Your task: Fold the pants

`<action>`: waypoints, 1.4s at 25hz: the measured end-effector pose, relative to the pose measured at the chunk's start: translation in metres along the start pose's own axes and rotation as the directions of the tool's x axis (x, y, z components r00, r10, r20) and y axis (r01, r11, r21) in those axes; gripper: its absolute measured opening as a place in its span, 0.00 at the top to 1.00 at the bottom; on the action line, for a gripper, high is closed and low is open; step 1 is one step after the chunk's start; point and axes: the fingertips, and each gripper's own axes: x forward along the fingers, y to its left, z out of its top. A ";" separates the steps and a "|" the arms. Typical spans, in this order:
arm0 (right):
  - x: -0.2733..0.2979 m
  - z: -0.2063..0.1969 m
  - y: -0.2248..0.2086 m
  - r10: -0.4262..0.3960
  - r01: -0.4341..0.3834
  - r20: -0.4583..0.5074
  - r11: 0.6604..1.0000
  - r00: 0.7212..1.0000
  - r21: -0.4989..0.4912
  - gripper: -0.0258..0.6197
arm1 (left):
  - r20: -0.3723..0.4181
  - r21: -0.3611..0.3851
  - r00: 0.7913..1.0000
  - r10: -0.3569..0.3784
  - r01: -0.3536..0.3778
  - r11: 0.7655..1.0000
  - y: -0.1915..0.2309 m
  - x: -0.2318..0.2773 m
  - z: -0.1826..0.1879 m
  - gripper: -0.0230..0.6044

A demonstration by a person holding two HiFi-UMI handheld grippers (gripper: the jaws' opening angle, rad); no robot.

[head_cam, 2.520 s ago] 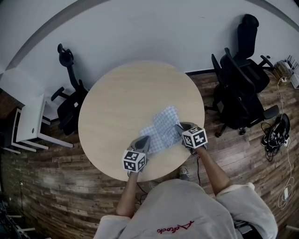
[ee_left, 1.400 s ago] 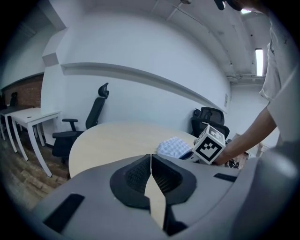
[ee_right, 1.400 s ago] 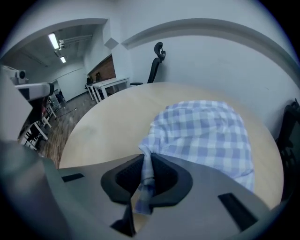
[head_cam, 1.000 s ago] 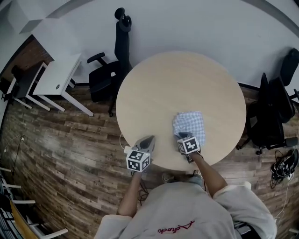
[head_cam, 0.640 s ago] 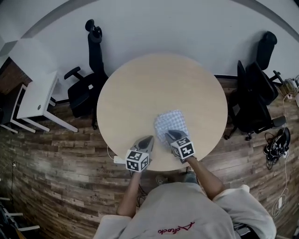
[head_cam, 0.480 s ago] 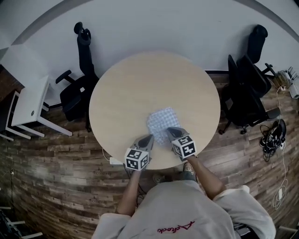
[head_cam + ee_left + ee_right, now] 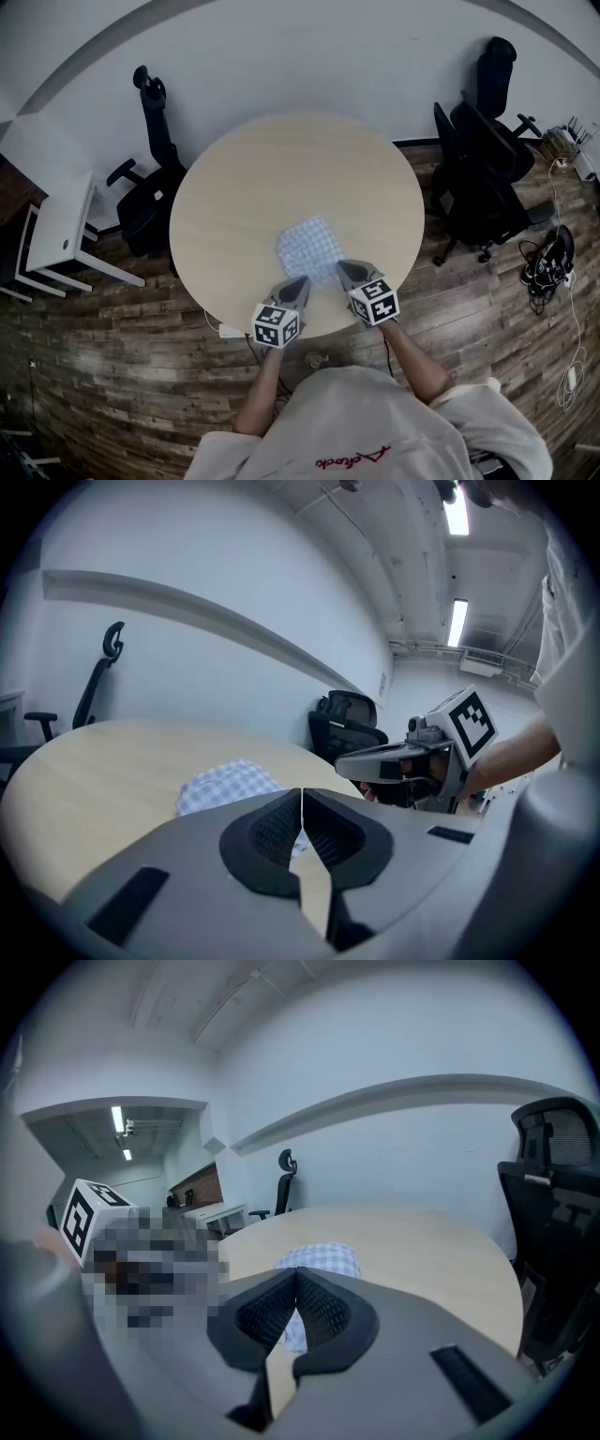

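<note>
Head view: left claw (image 7: 299, 282) and right claw (image 7: 343, 268) both closed, empty (pants (image 7: 307, 245) just beyond).

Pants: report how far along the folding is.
Done: the pants lie in a compact, roughly square bundle on the table, so the folding looks complete. In hand: nothing. The left gripper and right gripper are both shut and empty, near the bundle's near side. Left: probably nothing, unless an edge needs tidying.
</note>
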 end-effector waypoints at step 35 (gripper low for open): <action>-0.268 -0.111 0.033 0.110 -0.110 0.059 0.994 0.992 0.002 0.91 | 0.025 0.053 0.997 0.079 -0.080 0.995 -0.282 -0.063 -0.073 0.91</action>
